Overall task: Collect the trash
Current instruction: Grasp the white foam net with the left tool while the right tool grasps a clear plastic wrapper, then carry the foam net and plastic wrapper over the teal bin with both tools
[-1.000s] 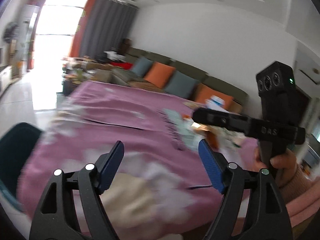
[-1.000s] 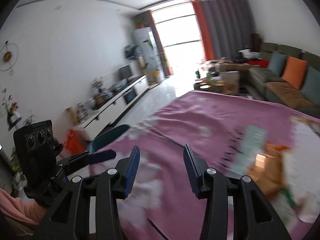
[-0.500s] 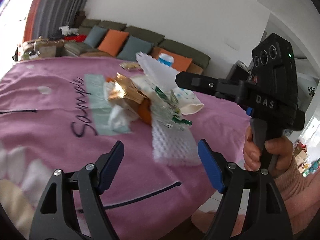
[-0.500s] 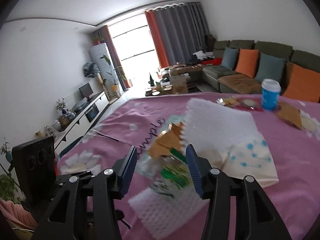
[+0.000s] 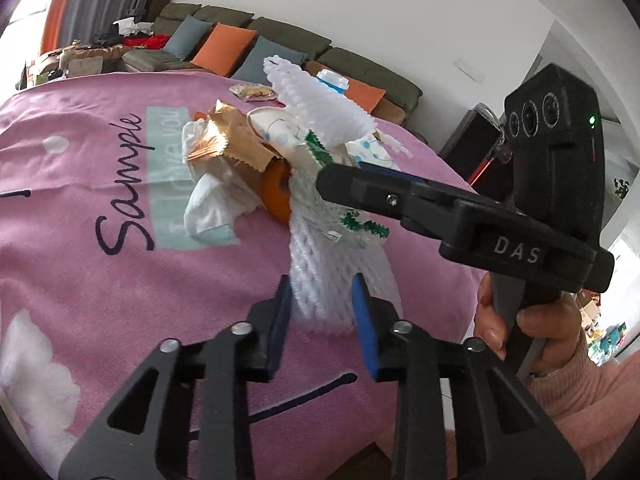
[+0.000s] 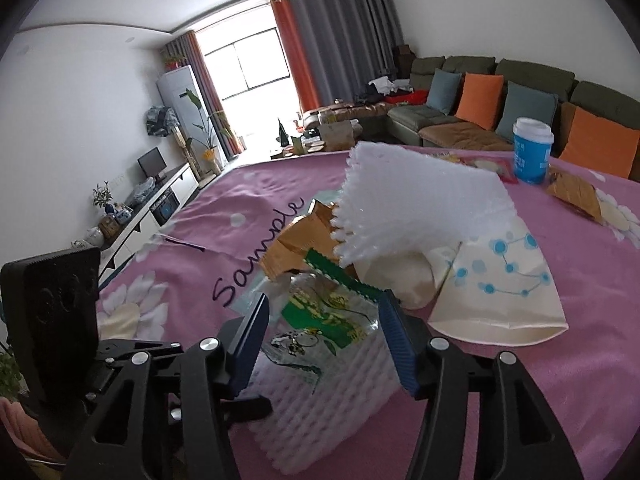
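Note:
A heap of trash lies on the pink tablecloth point(image 5: 100, 280): white foam netting point(image 5: 340, 280), a clear wrapper with green print point(image 6: 320, 320), gold foil wrappers point(image 5: 224, 140), crumpled tissue point(image 5: 208, 208) and an orange ring point(image 5: 276, 192). My left gripper point(image 5: 322, 320) has its blue pads against both sides of the netting's near end. My right gripper point(image 6: 324, 344) is open, its fingers on either side of the green-print wrapper and the netting point(image 6: 332, 400); it also shows in the left wrist view point(image 5: 400, 200).
A flattened paper cup with blue dots point(image 6: 500, 292) lies right of the heap. A blue cup point(image 6: 530, 150) and more wrappers point(image 6: 576, 196) sit at the far side. A sofa with orange cushions point(image 6: 480, 100) stands behind the table.
Both grippers swung to the heap and moved in close. My left gripper's jaws narrowed onto the foam netting. My right gripper opened wider around the green-print wrapper.

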The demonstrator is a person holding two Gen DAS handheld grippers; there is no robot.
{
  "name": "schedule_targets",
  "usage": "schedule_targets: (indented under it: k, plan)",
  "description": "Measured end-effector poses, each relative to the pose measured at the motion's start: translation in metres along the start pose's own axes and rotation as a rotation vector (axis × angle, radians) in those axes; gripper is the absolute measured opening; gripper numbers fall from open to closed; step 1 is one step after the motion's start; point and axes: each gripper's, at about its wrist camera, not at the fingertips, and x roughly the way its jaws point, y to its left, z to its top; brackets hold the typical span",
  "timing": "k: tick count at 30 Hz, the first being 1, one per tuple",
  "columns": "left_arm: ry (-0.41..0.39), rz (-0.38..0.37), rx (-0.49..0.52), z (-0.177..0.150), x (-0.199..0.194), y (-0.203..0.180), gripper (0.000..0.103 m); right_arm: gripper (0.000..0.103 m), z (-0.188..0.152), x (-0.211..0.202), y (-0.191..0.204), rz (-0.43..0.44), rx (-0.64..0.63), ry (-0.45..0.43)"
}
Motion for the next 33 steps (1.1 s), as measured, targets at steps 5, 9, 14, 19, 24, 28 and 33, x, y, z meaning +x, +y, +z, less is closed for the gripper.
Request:
schedule_targets:
  k: [5,9,14,19,24,28,33]
  plan:
    - [-0.018,-0.013,-0.003,0.000,-0.008,0.005,0.013,0.038,-0.001,-0.005,-0.010,0.033,0.039,0.008]
    - [-0.036,-0.021,-0.002,-0.002,-0.021,0.007,0.012,0.023,-0.003,-0.013,-0.013,0.056,0.052,0.000]
    - [-0.066,-0.023,0.018,-0.003,-0.037,0.007,0.012,0.007,-0.002,-0.023,-0.014,0.076,0.062,-0.008]
    - [-0.104,-0.032,0.024,-0.006,-0.059,0.011,0.012,0.004,0.003,-0.030,-0.012,0.103,0.056,-0.019]
    - [-0.133,-0.024,0.016,-0.015,-0.081,0.016,0.012,0.003,0.008,-0.033,-0.001,0.136,0.033,-0.032]
    - [-0.175,-0.001,0.012,-0.022,-0.105,0.021,0.012,0.003,0.013,-0.033,0.011,0.169,0.012,-0.040]
    - [-0.223,0.047,-0.003,-0.026,-0.126,0.028,0.012,0.003,0.021,-0.027,0.027,0.214,-0.017,-0.045]
